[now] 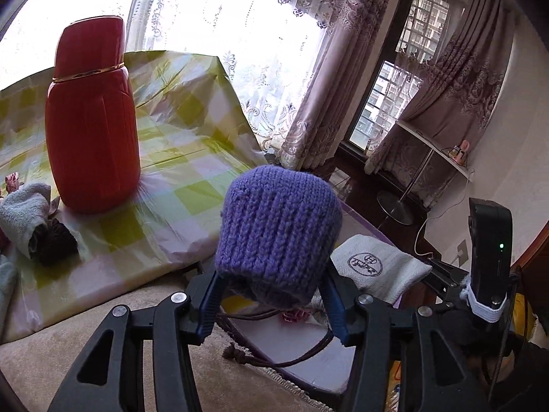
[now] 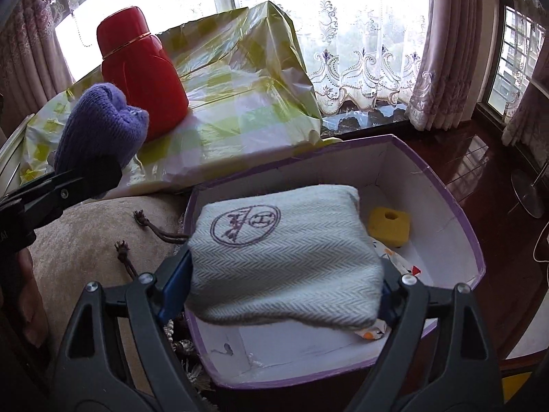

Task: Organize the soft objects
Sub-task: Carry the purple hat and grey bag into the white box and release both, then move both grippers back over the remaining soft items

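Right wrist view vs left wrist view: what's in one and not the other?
Right wrist only: the inside of the purple-rimmed box with a yellow sponge block and a patterned cloth, under the pouch.
Left wrist only: a rolled grey towel beside the flask, and a white side table by the curtains.
Both: red flask on the checked cloth, purple knit item between the left gripper fingers, white herringbone pouch in the right gripper.

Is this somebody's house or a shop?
Most likely a room in someone's home. Patterned curtains hang beside lace curtains at a big window, a red flask stands on a checked tablecloth, and a purple-edged box of soft things sits by a beige cushion.
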`<state>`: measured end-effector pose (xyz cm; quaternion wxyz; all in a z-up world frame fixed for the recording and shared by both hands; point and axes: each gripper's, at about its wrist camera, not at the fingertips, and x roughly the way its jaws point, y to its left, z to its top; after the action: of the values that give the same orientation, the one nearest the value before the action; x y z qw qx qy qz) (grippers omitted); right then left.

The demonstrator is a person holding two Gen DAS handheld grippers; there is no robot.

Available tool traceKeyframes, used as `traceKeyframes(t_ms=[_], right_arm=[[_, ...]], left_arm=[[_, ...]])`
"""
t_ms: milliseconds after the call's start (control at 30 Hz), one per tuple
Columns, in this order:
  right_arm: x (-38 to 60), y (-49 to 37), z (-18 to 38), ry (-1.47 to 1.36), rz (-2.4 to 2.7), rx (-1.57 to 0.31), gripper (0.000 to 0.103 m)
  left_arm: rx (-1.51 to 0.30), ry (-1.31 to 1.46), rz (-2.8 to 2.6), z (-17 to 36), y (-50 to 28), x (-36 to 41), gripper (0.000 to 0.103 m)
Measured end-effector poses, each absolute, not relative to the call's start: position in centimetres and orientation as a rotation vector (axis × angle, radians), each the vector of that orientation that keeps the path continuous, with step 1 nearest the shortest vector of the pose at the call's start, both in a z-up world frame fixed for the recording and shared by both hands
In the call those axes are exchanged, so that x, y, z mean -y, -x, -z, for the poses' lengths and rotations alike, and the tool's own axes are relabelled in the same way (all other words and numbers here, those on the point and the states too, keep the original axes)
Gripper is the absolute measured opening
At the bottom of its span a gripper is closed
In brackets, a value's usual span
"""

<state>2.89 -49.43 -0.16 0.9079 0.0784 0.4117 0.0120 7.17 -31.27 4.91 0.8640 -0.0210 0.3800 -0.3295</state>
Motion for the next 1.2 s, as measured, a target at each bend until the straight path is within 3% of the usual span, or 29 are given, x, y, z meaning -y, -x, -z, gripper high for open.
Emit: traceKeyframes(t_ms=[100, 300, 600, 700, 900, 1200], right_arm=[[49.4, -2.8, 0.3, -0.159, -0.011, -0.865, 0.089], [50.2, -3.0, 0.1, -0.184, 0.06, -0.888, 0.091], [51.1, -3.2, -3.4, -0.096, 0.2, -0.751, 0.096], [49.8, -3.6, -4.5, -0.021, 0.227, -0.703, 0.101], [46.6, -4.1, -5.1, 0.035, 0.213, -0.609, 0.102], [40.6, -5.3, -4.8, -0.001, -0.052, -0.65, 0.102]], left_arm=[[-0.805, 0.038, 0.7, -4.8, -7.2, 31.7, 0.083], [-0.786, 0.094, 0.644, -5.3, -7.6, 29.7, 0.084], [-0.725, 0.056, 0.412, -6.3, -8.3, 26.4, 0.084], [-0.696, 0.008, 0.291, -6.5, -8.0, 25.5, 0.085], [-0.637, 0.043, 0.286, -7.1, -6.6, 22.4, 0.085], [-0.632, -0.038, 0.136, -6.8, -5.0, 17.3, 0.085]])
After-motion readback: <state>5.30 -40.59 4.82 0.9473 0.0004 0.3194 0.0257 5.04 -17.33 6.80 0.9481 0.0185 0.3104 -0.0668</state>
